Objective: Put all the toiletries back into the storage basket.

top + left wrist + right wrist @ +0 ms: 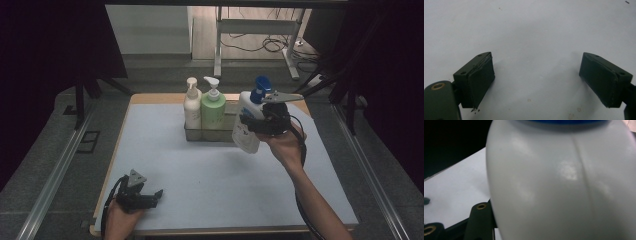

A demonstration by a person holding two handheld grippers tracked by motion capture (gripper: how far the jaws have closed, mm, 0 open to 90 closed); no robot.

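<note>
Right claw (pixel 248 125) is clenched on the white bottle with the blue pump (pixel 248 122), which I'm holding off the counter (pixel 165 165) at about three o'clock from the wire basket (pixel 210 134). Its long axis leans, pump toward one o'clock, base toward seven. The basket already holds a cream bottle (pixel 192 107) and a green one (pixel 213 110) (its right end looks free, I judge). So the slot lies at nine o'clock from my load. Left claw (pixel 156 194) rests released at seven o'clock on the counter, far from it all.

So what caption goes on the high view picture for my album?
Right gripper lifts a white blue-pump bottle beside the tray.
</note>
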